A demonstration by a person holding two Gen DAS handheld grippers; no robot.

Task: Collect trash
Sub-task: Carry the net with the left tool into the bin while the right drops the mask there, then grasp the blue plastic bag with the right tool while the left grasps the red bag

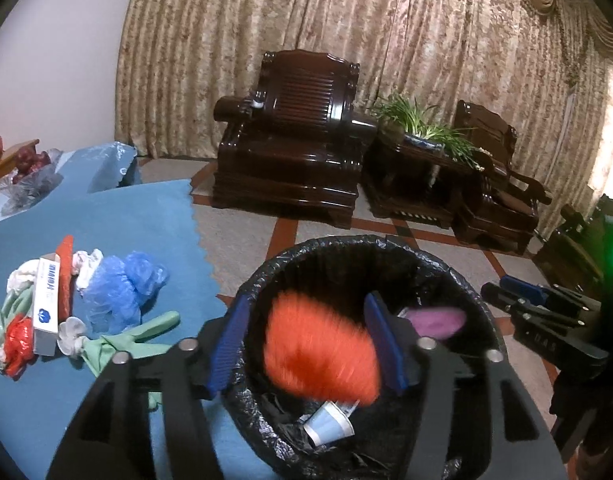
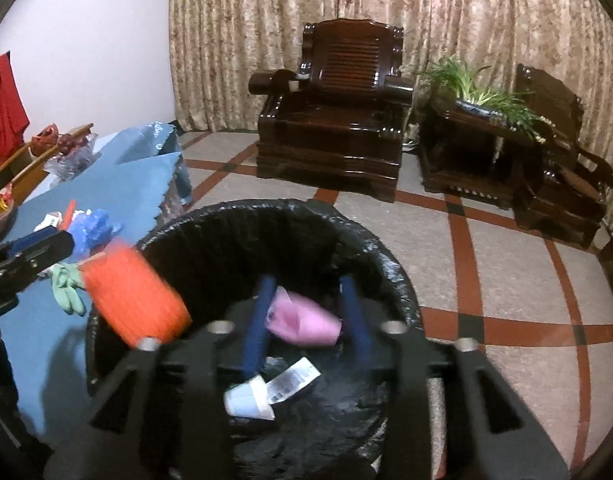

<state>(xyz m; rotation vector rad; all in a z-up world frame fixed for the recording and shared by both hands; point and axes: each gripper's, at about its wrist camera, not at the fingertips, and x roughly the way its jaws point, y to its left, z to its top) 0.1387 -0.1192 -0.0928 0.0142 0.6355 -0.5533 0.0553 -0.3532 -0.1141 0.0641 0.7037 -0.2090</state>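
Note:
A bin with a black liner [image 1: 346, 244] [image 2: 266, 206] stands beside the blue-clothed table [image 1: 126, 220]. My left gripper [image 1: 306, 300] hangs open over it; a blurred orange item [image 1: 318, 352] [image 2: 134, 296] is loose between its fingers. My right gripper [image 2: 306, 280] is also open above the bin, with a pink wrapper [image 2: 306, 320] [image 1: 438, 320] loose between its blue pads. A paper cup [image 1: 328, 426] [image 2: 246, 400] and a label strip [image 2: 294, 378] lie at the bin's bottom. On the table remain a blue plastic bag [image 1: 122, 284], a white box [image 1: 46, 304], a green glove [image 1: 138, 336] and a red wrapper [image 1: 18, 340].
A dark wooden armchair [image 1: 294, 132] stands against the curtain, with a side table bearing a plant [image 1: 418, 120] and a second chair [image 1: 498, 184] to its right. Tiled floor [image 2: 486, 260] surrounds the bin. A fruit bowl [image 1: 26, 176] sits at the table's far end.

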